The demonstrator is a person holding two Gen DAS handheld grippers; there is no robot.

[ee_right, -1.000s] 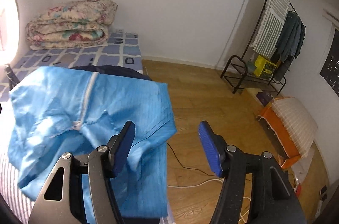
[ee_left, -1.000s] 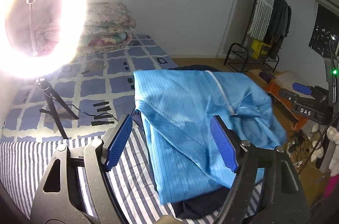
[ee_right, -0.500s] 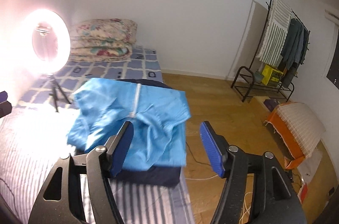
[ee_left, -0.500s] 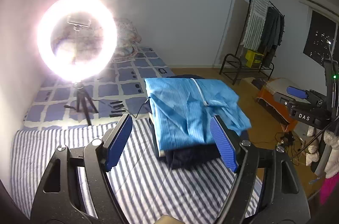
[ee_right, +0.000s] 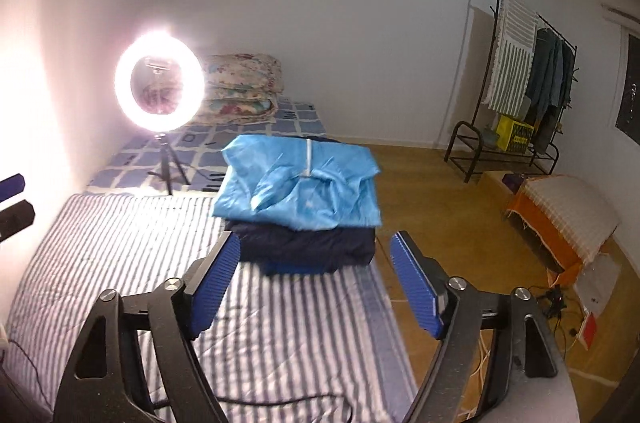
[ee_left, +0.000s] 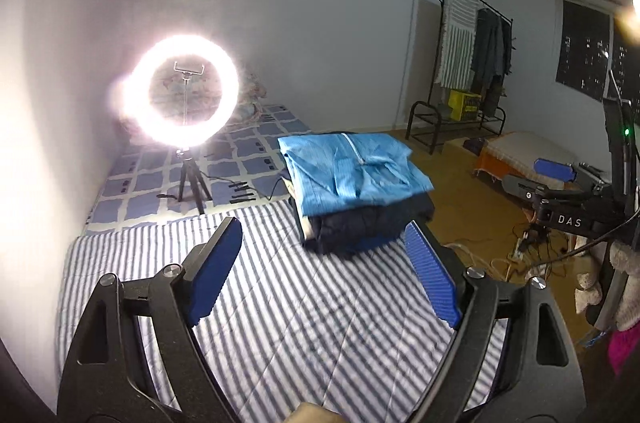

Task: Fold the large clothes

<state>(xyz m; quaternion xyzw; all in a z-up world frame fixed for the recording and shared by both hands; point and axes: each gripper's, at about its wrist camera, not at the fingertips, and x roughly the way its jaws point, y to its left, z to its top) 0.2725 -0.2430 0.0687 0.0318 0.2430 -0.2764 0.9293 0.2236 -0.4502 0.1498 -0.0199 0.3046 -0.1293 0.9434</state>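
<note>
A folded light blue garment with a white zipper lies on top of a stack of folded dark navy clothes on the striped mattress. It also shows in the right wrist view, above the navy stack. My left gripper is open and empty, held above the mattress, well back from the stack. My right gripper is open and empty, just short of the stack. The right gripper also shows at the right of the left wrist view.
A lit ring light on a tripod stands on the checked blue sheet behind the mattress. A folded floral quilt lies by the wall. A clothes rack and an orange-covered pad stand on the wooden floor at the right.
Both grippers have pulled back and up from the blue garment, which now lies alone on the stack. The view has widened over the mattress.
</note>
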